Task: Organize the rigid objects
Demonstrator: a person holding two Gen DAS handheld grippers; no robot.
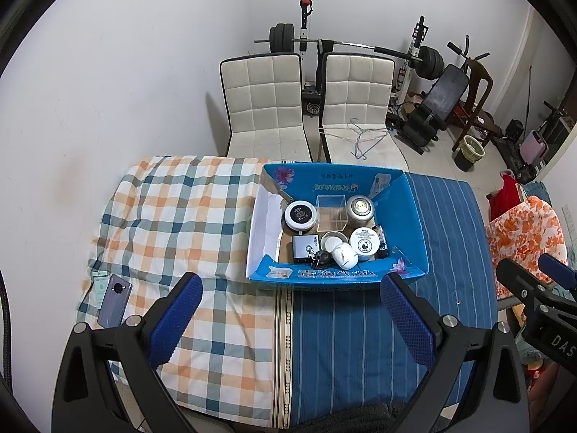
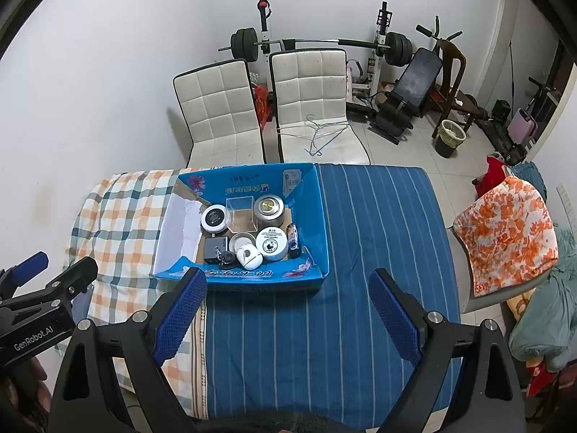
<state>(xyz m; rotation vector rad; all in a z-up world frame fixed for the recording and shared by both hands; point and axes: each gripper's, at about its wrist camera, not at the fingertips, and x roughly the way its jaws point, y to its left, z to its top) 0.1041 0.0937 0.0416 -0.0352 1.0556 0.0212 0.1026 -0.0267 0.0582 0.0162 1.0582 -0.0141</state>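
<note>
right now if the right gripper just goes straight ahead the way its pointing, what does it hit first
Probably the blue striped cloth on the table, just right of the blue cardboard box. The right gripper is open and empty, tilted down at the table. Depth is unclear, so the box's near wall might be clipped instead.

**A covered table with a box and a phone**

The table [image 1: 360, 342] wears two cloths: a checked cloth [image 1: 173, 216] on the left and a blue striped cloth [image 2: 360, 252] on the right. An open blue box [image 1: 414, 231] stands across both. A purple phone [image 1: 113, 301] lies near the left edge.
</note>
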